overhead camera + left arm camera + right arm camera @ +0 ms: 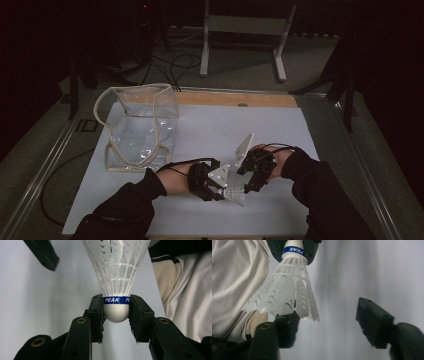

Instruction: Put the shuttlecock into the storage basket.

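We see a white table (280, 125) in a dark room, cables (175, 62) and a metal stand (245, 25) on the floor behind. A clear bag (140, 125) stands back left. Near us, our left gripper (116, 311) clamps the shuttlecock (116, 277) by its cork; our right gripper (332, 325) gapes, loose around the skirt.

Dim room, grey carpeted floor (240, 70), white metal frame (245, 30) beyond the pale table (210, 125), loose cables (175, 62).
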